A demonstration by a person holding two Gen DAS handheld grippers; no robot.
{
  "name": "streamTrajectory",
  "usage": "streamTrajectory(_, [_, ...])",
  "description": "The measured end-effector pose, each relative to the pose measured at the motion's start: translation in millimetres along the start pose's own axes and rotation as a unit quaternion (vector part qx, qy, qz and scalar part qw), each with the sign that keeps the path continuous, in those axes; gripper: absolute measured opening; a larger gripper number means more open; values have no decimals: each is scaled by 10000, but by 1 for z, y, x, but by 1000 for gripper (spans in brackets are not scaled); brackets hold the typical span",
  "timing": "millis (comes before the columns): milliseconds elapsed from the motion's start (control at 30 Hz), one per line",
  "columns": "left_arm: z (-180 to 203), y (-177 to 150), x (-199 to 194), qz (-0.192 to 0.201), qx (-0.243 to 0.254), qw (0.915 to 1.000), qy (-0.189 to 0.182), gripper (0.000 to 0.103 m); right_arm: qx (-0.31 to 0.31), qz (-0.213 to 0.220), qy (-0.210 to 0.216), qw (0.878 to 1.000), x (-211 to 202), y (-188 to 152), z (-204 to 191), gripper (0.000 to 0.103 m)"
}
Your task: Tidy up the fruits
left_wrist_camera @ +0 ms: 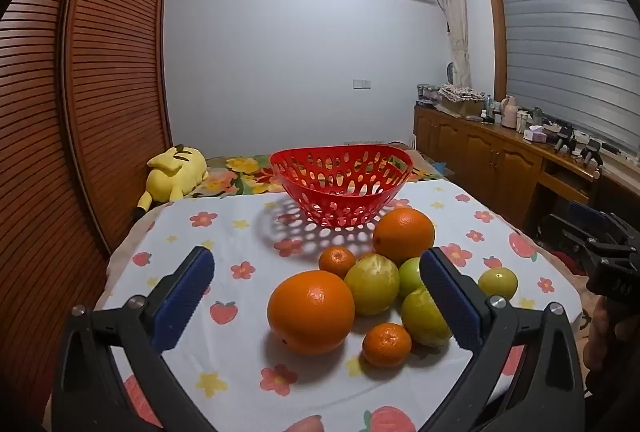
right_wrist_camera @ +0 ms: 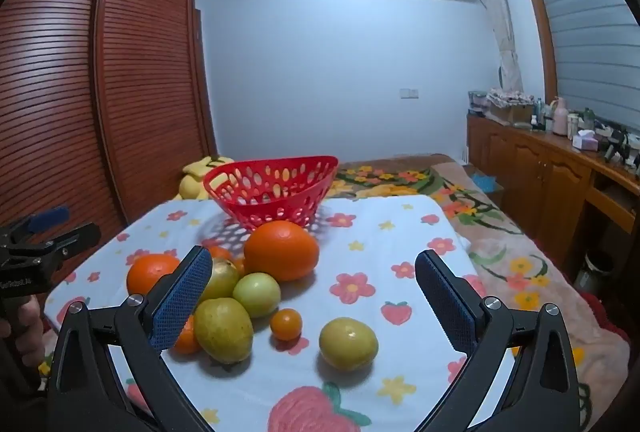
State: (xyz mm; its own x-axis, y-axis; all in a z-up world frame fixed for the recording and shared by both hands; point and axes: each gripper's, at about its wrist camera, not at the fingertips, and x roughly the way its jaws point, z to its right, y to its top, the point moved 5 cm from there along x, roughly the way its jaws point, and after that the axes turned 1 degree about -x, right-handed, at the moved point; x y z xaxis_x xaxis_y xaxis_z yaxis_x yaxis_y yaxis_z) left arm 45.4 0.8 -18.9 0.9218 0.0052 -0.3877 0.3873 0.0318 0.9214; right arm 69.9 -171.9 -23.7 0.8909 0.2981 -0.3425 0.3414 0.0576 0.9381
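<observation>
A red perforated basket stands empty at the table's far side. In front of it lies a cluster of fruit: two large oranges, small tangerines and several yellow-green fruits. One yellow-green fruit lies apart to the right. My left gripper is open and empty, hovering over the near large orange. My right gripper is open and empty above the fruit; its body shows in the left wrist view.
The table has a white cloth with flowers and strawberries. Behind it is a bed with a yellow plush toy. A slatted wooden wardrobe stands left, a cluttered wooden cabinet right.
</observation>
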Motion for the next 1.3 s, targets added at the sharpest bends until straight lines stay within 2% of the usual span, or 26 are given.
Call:
streamTrajectory(233, [-5,2,-6,97,-47,9999,0,103,-56,-35,23,10000,1,0,-1,103])
streamTrajectory(267, [1,-2,0,-23,4,10000,13,103,-68,-37,23,10000,2,0,-2,103])
streamTrajectory(400, [2,-2,0,-47,27,10000,20,103,-37,-30,39,10000,5,-4,0,103])
streamTrajectory(1300, [-2,-4,-4,-15,11,10000,26,103,-64,-33,31,10000,1,-4,-5,103])
